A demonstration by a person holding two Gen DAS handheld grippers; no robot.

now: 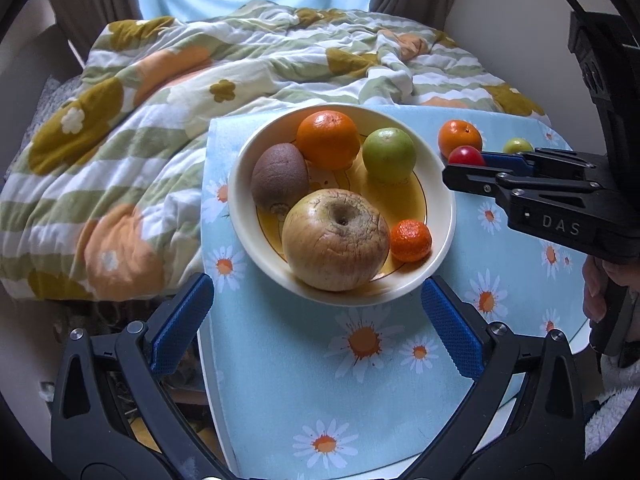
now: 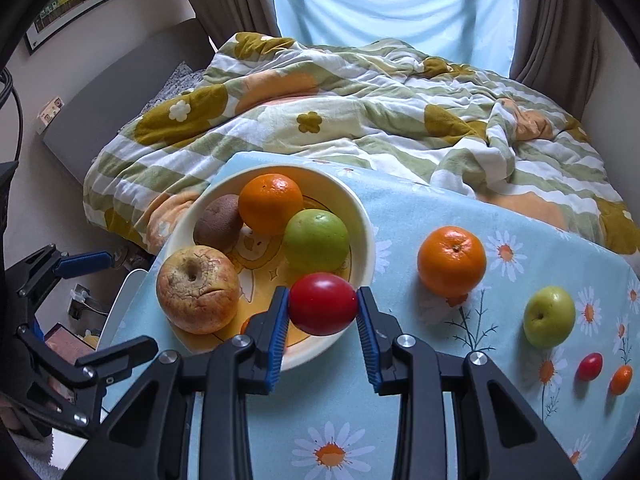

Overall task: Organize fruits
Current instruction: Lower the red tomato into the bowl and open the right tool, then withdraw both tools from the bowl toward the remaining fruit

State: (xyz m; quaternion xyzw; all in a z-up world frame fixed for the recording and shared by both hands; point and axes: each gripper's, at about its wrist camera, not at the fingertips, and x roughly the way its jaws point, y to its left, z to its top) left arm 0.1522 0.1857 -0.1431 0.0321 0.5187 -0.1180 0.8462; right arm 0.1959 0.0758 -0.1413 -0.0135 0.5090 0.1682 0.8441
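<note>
A cream bowl (image 1: 442, 216) (image 2: 366, 220) on the daisy cloth holds a wrinkled apple (image 1: 335, 239), a kiwi (image 1: 279, 178), an orange (image 1: 328, 139), a green fruit (image 1: 389, 155) and a small mandarin (image 1: 411, 240). My right gripper (image 2: 323, 305) is shut on a red tomato (image 2: 323, 303) (image 1: 465, 157) just above the bowl's near rim. My left gripper (image 1: 317, 316) is open and empty, in front of the bowl. On the cloth to the right lie an orange (image 2: 451, 261), a green apple (image 2: 549, 317), a small red tomato (image 2: 589, 366) and a small orange fruit (image 2: 620, 379).
The small table with the blue daisy cloth (image 1: 360, 380) stands against a bed with a flowered quilt (image 1: 120, 152). The table's left edge drops to the floor (image 2: 80, 320). Curtains and a window are behind the bed.
</note>
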